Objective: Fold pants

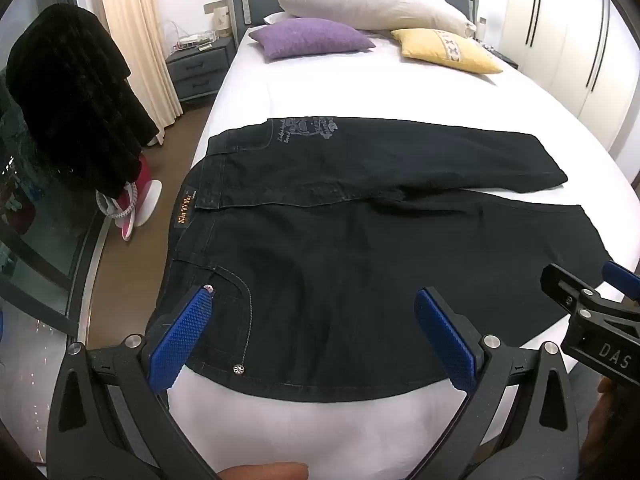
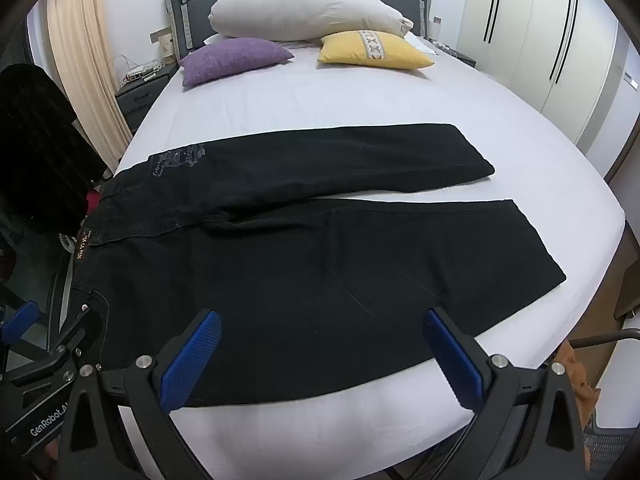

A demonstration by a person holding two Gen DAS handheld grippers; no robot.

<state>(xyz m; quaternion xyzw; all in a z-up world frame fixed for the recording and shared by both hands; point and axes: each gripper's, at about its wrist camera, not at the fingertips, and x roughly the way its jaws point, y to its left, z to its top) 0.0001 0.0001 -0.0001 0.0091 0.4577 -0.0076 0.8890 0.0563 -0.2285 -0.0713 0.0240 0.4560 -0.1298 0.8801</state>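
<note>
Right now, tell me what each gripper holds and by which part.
Nothing is held. The left gripper and the right gripper both stand open above the near edge of the pants, which lie flat on the bed.

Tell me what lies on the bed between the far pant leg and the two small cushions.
Nothing: only bare white sheet separates the far leg of the black jeans from the purple cushion and yellow cushion, clearest in the right wrist view.
</note>
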